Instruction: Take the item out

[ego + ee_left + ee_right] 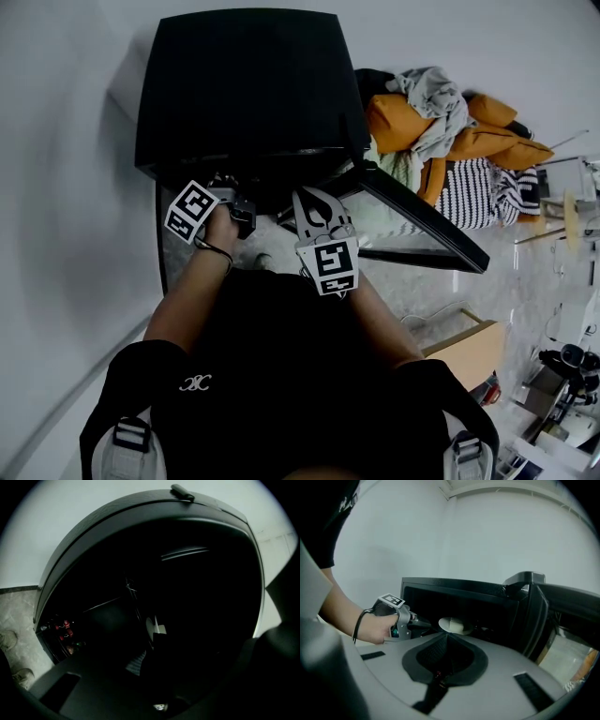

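A black oven-like cabinet (244, 84) stands against the wall with its door (422, 220) swung open to the right. Inside it lies a white dish (452, 624), dimly seen in the left gripper view as a white dish (151, 626) deep in the dark cavity. My left gripper (248, 217) reaches into the opening, and in the right gripper view the left gripper (430, 624) has its dark jaws drawn close together on the dish's left rim. My right gripper (446, 635) is shut with nothing in it, held just outside the opening; it is the right gripper (314, 197) beside the left one.
A heap of orange, grey and striped clothes (450, 131) lies right of the cabinet. A cardboard box (473, 352) stands on the speckled floor at the right. A pale wall (66, 187) runs along the left. The open door (534, 616) stands at my right gripper's right.
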